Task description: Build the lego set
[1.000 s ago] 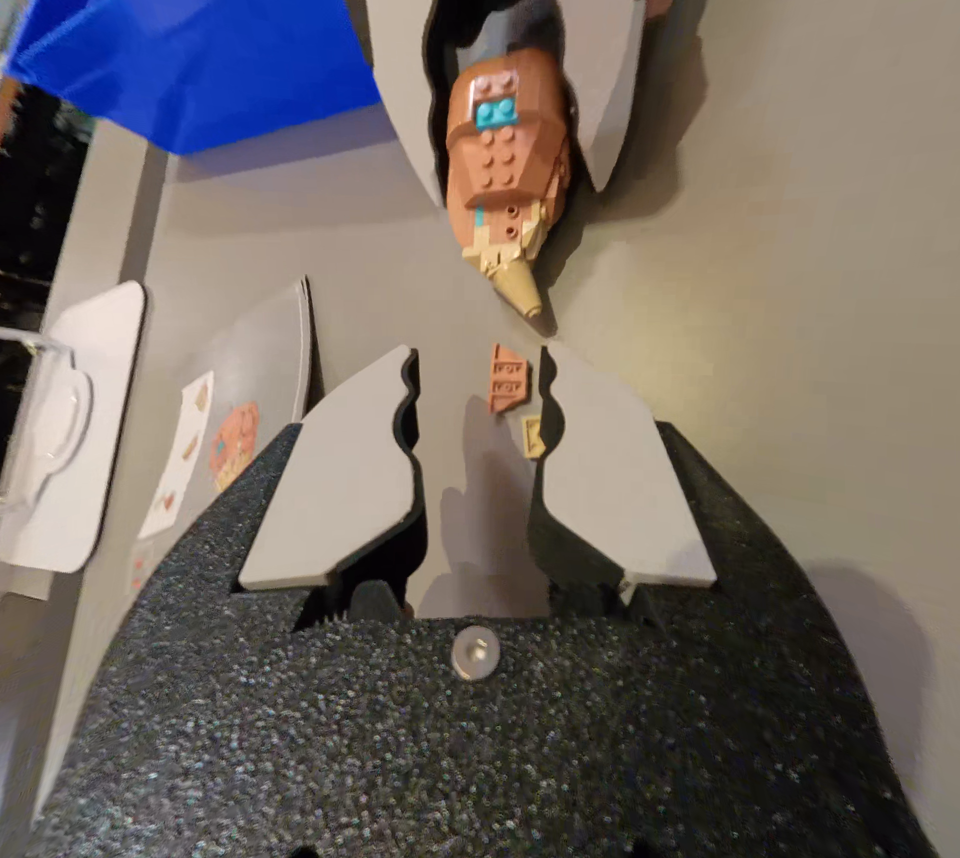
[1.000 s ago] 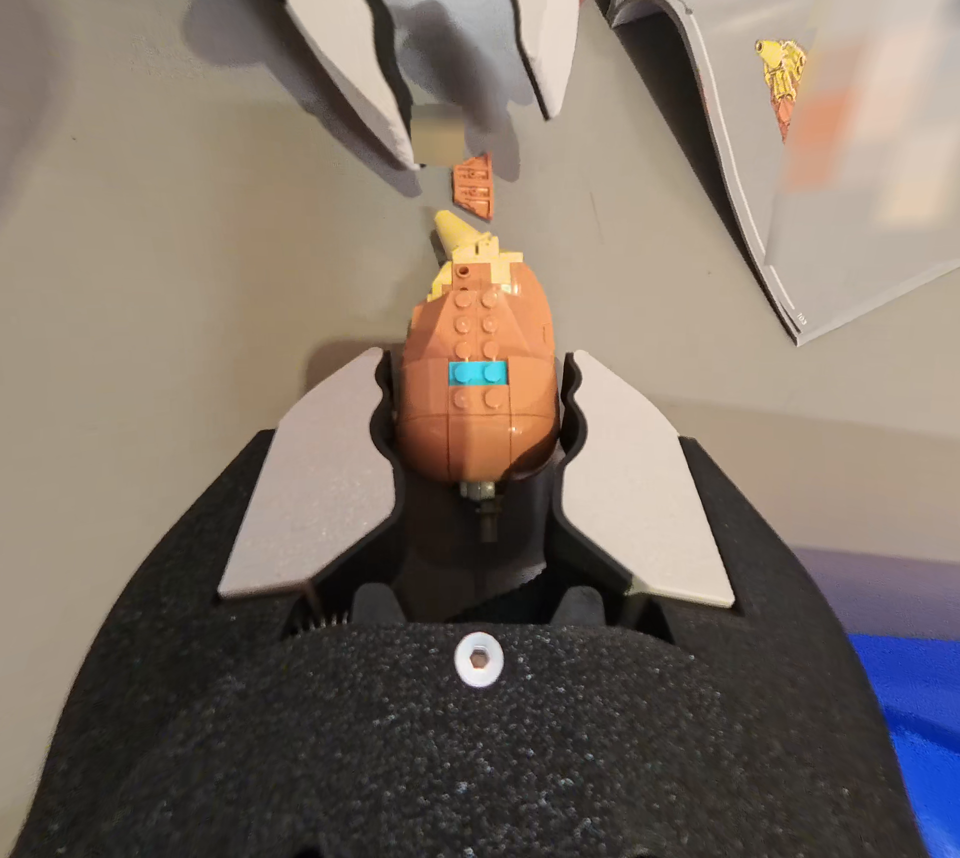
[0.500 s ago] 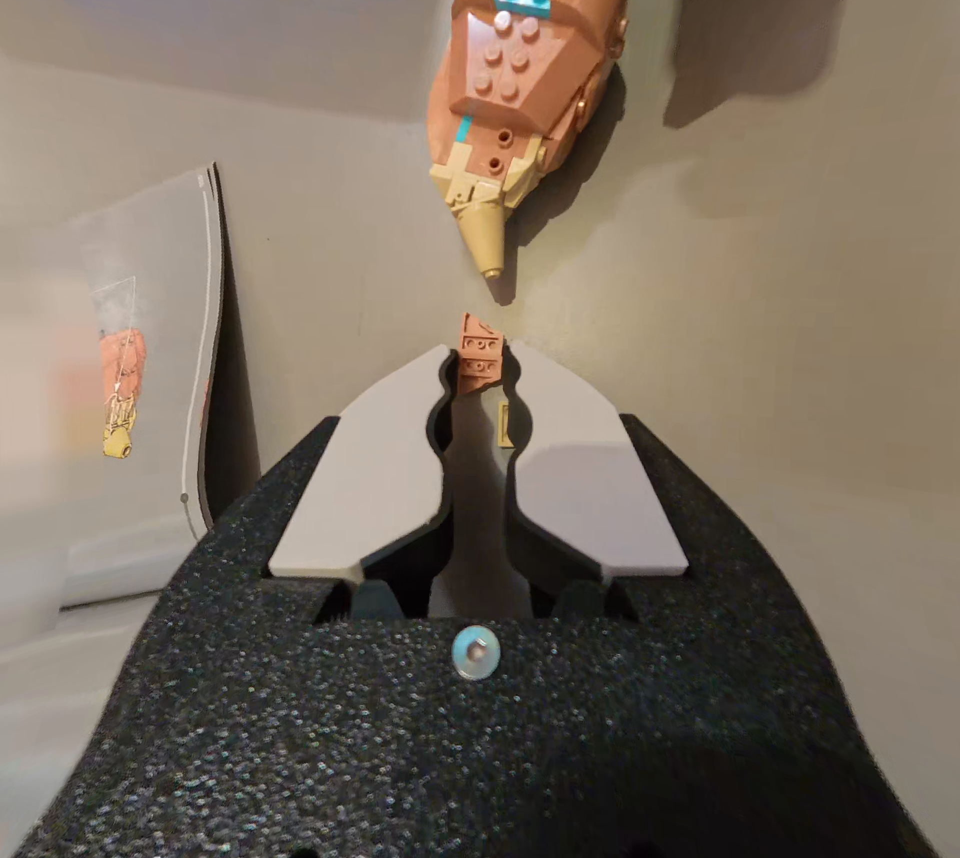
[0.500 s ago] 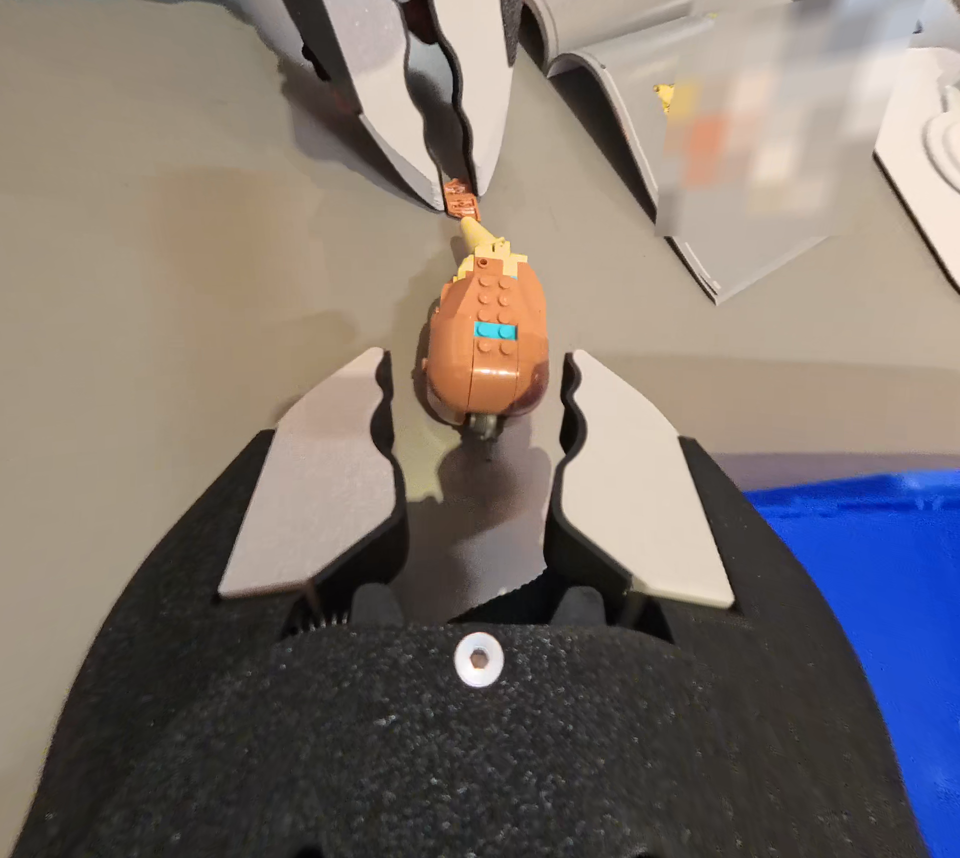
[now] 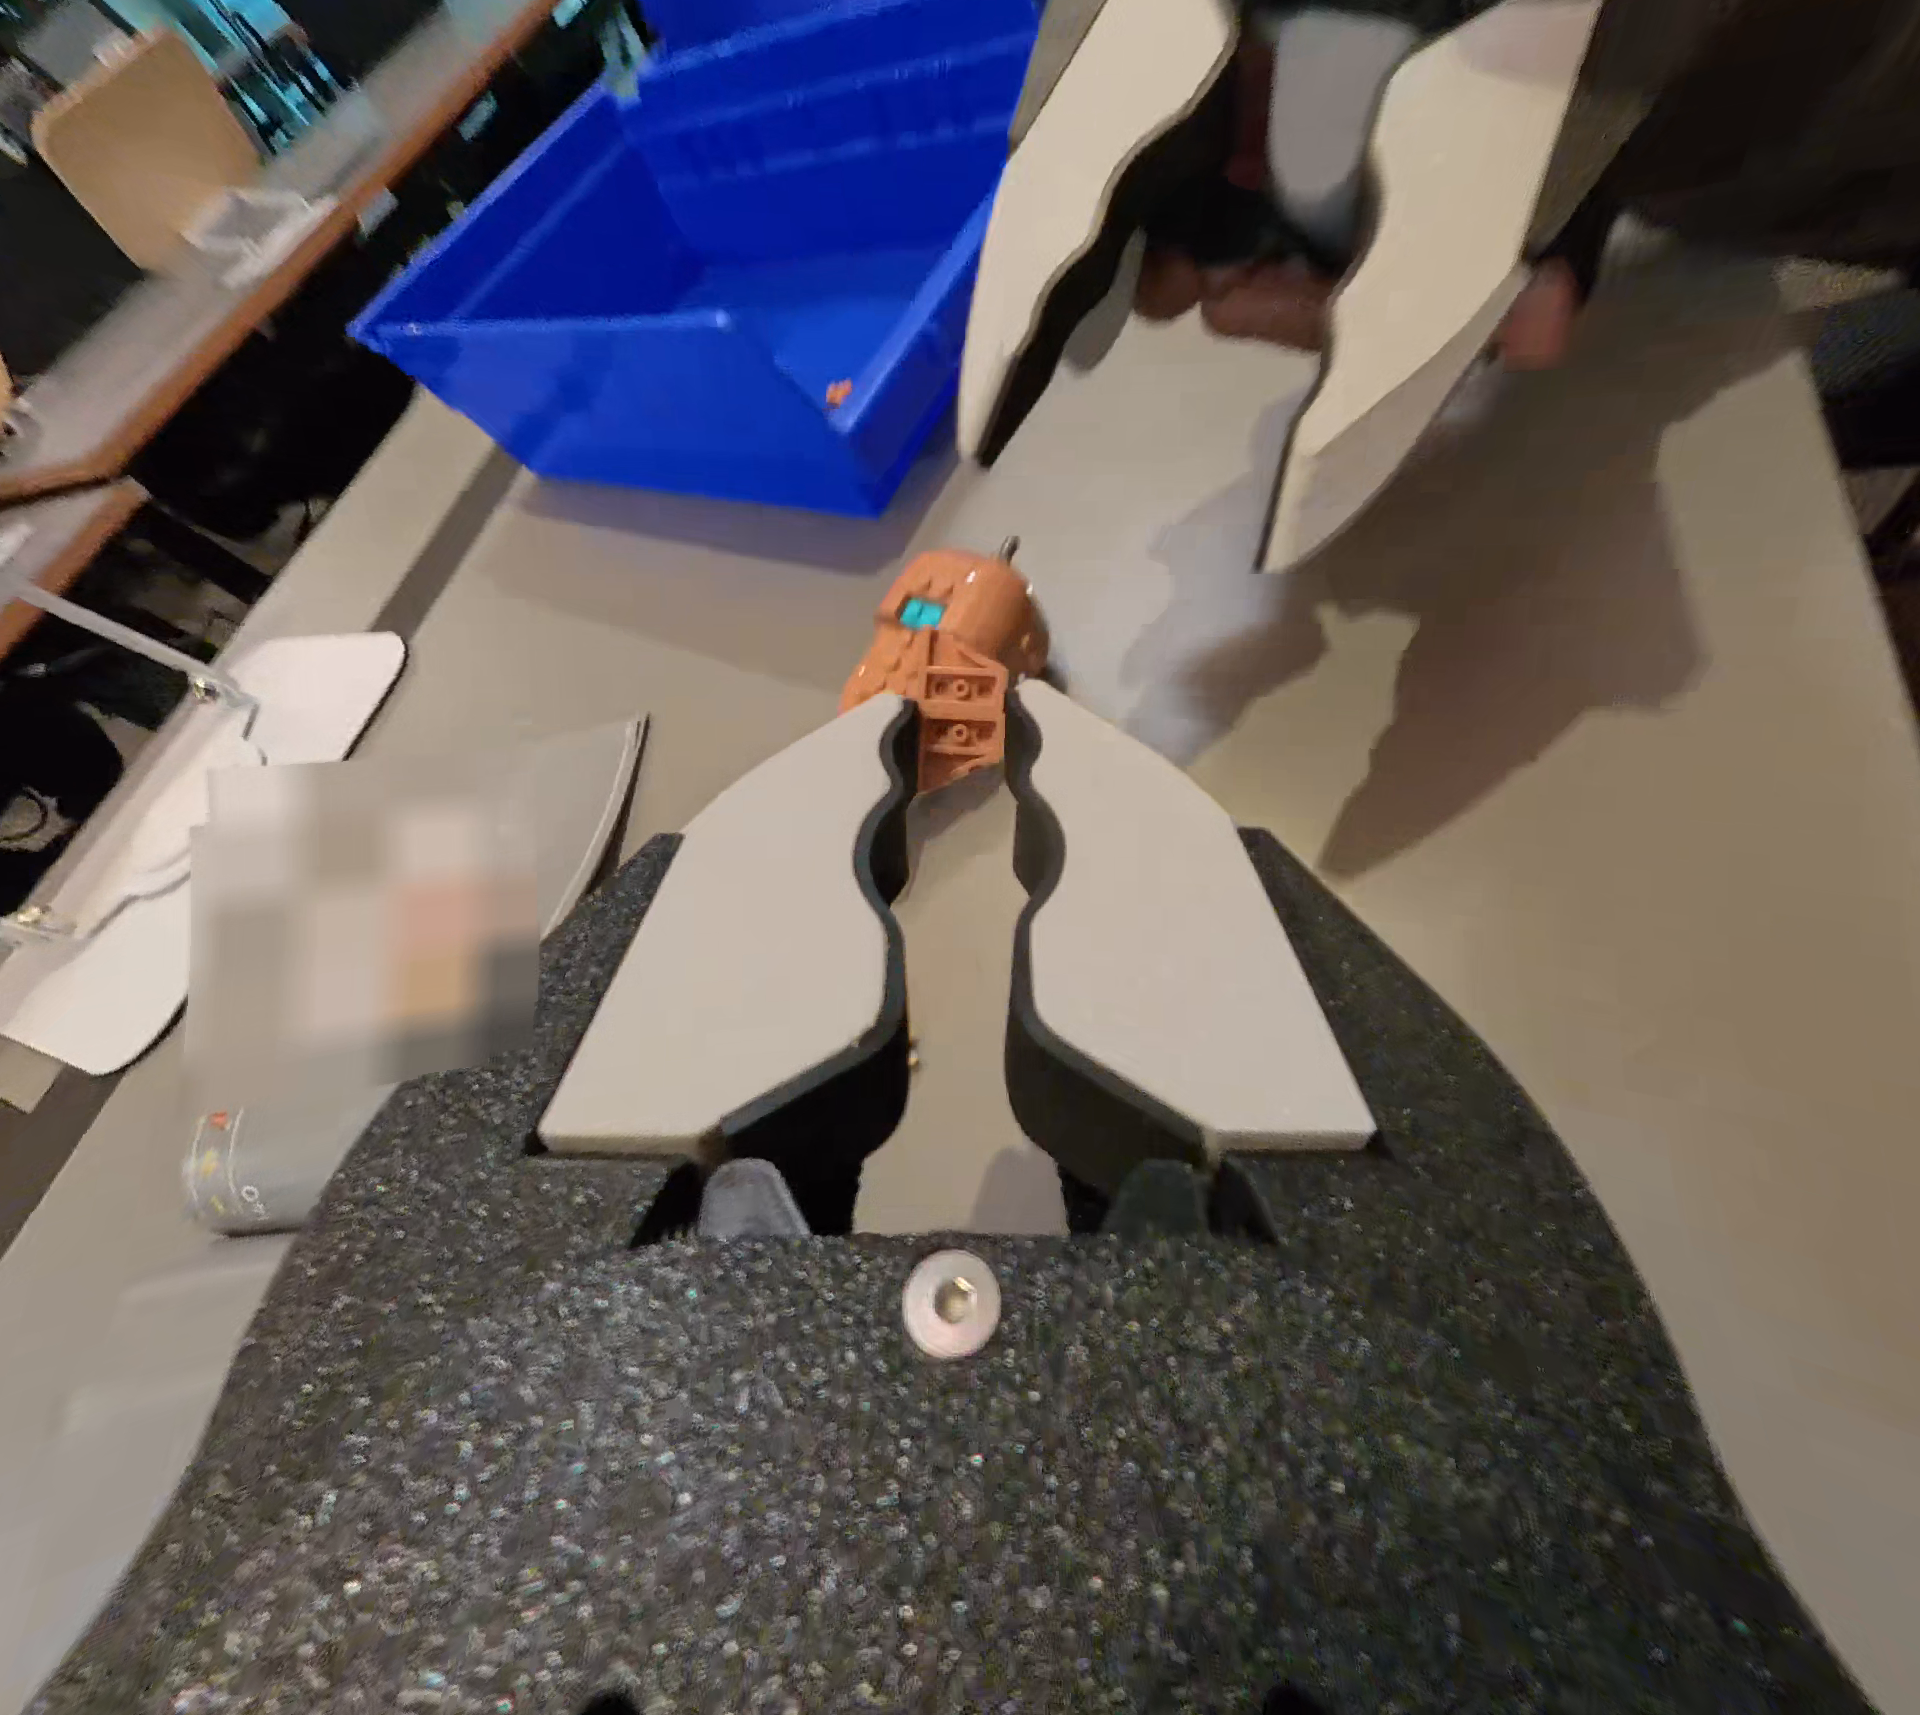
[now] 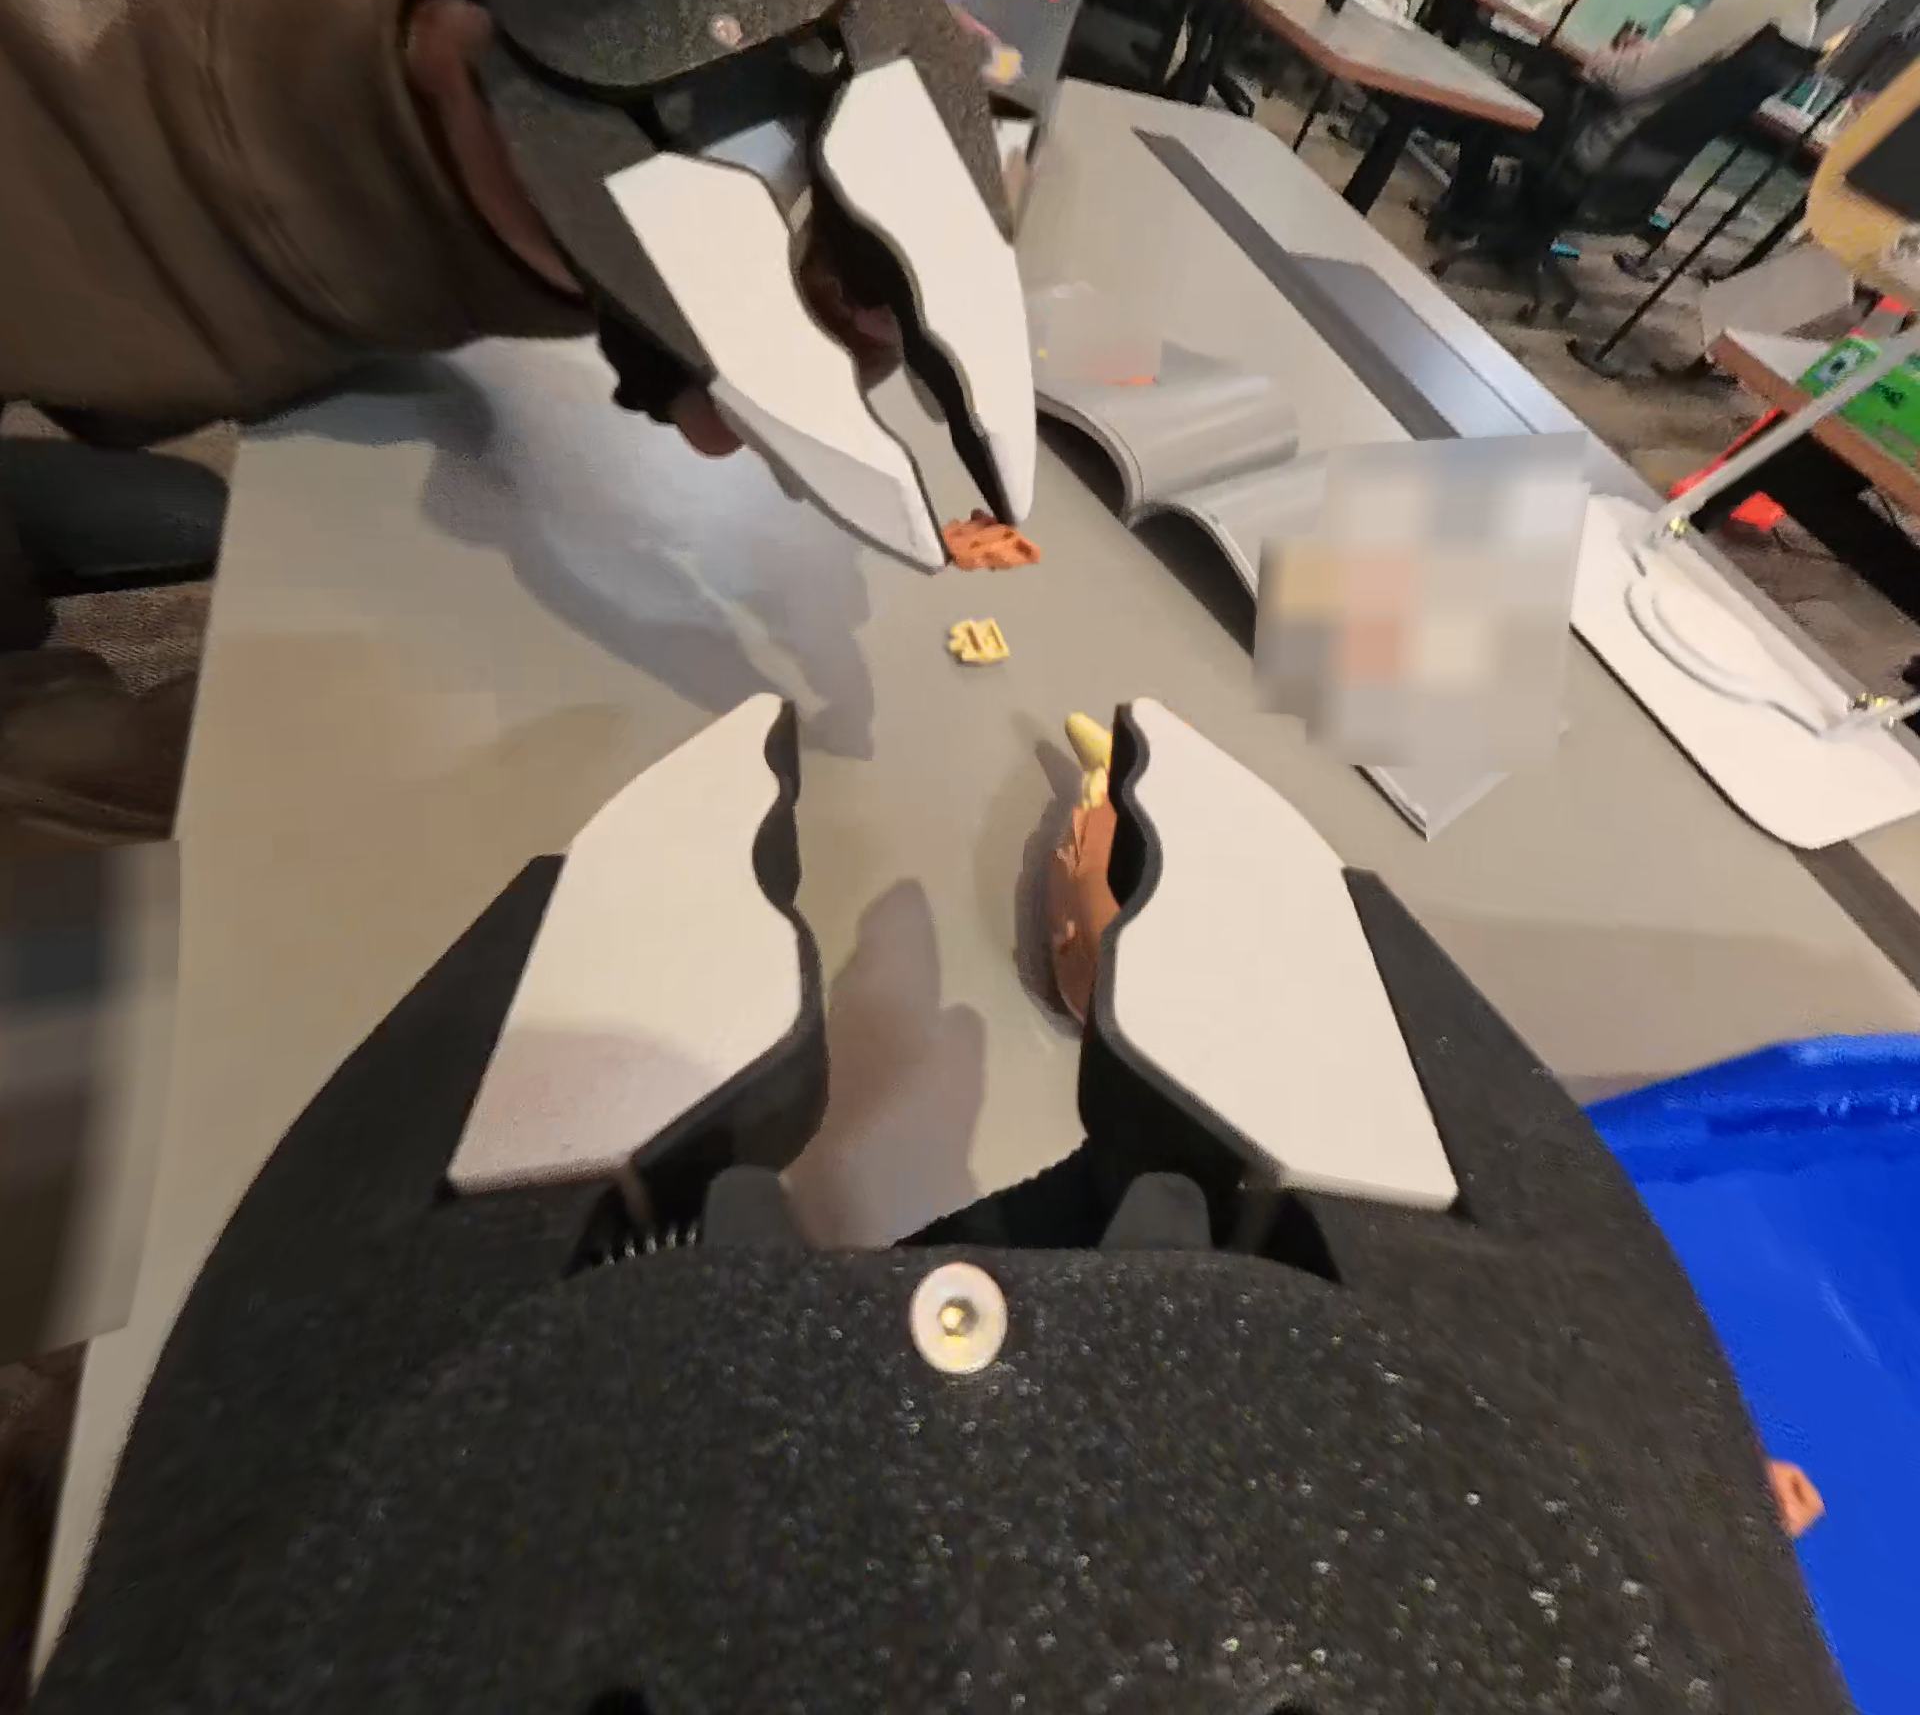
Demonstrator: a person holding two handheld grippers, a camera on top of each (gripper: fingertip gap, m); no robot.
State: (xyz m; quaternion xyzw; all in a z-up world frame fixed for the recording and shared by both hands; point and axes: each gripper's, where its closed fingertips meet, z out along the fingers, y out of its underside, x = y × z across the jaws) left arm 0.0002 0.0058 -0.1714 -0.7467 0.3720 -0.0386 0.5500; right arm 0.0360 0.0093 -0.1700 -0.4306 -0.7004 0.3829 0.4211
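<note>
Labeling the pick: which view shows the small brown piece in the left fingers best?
Left wrist view: the small brown piece sits close and sharp between the left gripper fingertips. The right wrist view shows it farther off, small, partly hidden by those fingers.

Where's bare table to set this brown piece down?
Bare table lies on the person's side, left of the tan piece in the right wrist view. It is crowded between the brown model, open booklet and blue bin.

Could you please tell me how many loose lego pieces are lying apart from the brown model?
2: a brown plate pinched in the left gripper, and a tan piece on the table. Others may be hidden.
</note>
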